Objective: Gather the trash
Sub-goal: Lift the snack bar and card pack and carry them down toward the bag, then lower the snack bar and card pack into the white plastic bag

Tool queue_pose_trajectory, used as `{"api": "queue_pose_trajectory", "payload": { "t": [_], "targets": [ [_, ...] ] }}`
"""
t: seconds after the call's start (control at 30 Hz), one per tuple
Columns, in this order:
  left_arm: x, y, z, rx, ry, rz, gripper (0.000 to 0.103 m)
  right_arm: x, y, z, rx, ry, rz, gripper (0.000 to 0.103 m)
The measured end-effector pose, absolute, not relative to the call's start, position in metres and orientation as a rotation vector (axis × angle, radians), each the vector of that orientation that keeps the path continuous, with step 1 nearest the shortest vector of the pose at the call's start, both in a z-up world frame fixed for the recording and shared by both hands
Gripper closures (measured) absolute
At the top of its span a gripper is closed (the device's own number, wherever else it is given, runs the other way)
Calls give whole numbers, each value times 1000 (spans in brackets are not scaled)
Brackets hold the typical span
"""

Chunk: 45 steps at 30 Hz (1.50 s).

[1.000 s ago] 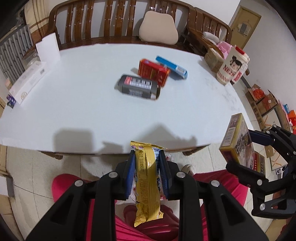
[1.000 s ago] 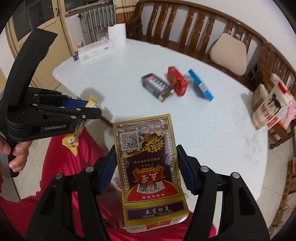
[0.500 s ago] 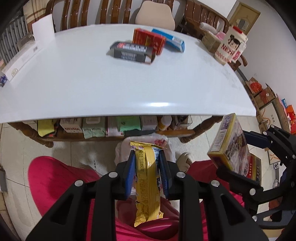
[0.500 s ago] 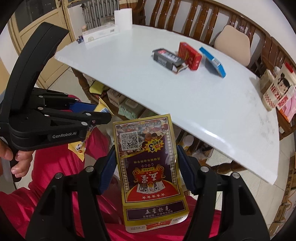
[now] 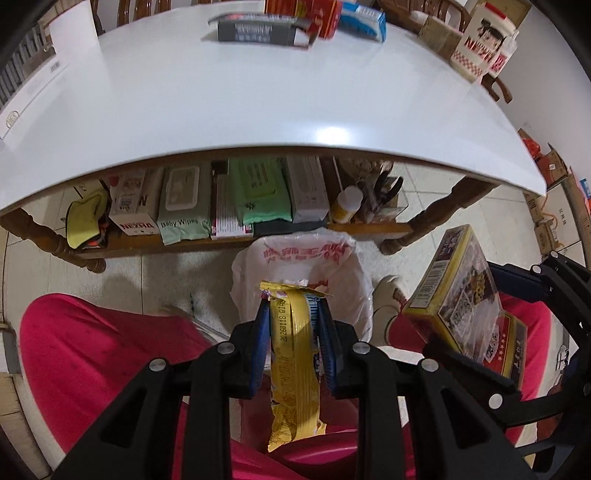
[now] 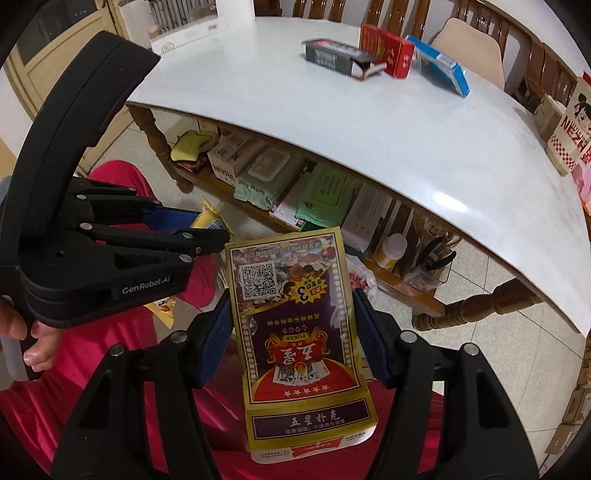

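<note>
My left gripper (image 5: 293, 314) is shut on a yellow snack wrapper (image 5: 293, 354) and holds it just above a bin lined with a white plastic bag (image 5: 303, 258) on the floor between the person's red-clad legs. My right gripper (image 6: 291, 306) is shut on a yellow and purple poker card box (image 6: 295, 332); the box also shows at the right of the left wrist view (image 5: 458, 299), beside the bin. A grey box (image 5: 258, 31), a red box (image 5: 321, 11) and a blue box (image 5: 364, 18) lie on the white table (image 5: 221, 110).
Under the table a wooden shelf (image 5: 236, 242) holds wipes packs, boxes and a bottle. A cartoon-printed bucket (image 5: 480, 44) stands at the table's far right. Cardboard boxes line the right wall. A white box (image 5: 29, 96) lies at the table's left edge.
Both grippers have dropped from table height to below the table's edge with their loads. The bin with its bag has come into view under the left gripper.
</note>
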State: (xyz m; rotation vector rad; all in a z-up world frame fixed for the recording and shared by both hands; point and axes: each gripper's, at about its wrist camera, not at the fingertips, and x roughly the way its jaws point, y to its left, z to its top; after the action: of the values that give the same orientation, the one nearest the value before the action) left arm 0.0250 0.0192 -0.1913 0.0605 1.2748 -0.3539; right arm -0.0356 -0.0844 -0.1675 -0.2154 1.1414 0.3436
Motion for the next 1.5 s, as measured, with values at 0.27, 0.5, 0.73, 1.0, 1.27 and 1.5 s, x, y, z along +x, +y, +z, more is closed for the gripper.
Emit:
{"api": "queue_pose_trajectory", "payload": {
  "t": [0.27,0.5,0.73,1.0,1.27,1.5],
  "targets": [
    [36,8,-228,91,1329,-345,78,-23,-89,-205,-201,1179,317,41],
    [50,3,-261,63,1395,-336,78,-7,-97,-237,-138,1227,286,41],
    [67,0,-301,13,1472,-305,78,6,-100,-273,-106,1271,256,41],
    [83,5,-346,-61,1550,-248,78,22,-106,-319,-51,1349,212,41],
    [95,9,-378,-78,1595,-201,78,38,-108,-362,-30,1407,174,41],
    [100,7,-398,-59,1627,-182,78,48,-112,-382,10,1442,161,41]
  ]
}}
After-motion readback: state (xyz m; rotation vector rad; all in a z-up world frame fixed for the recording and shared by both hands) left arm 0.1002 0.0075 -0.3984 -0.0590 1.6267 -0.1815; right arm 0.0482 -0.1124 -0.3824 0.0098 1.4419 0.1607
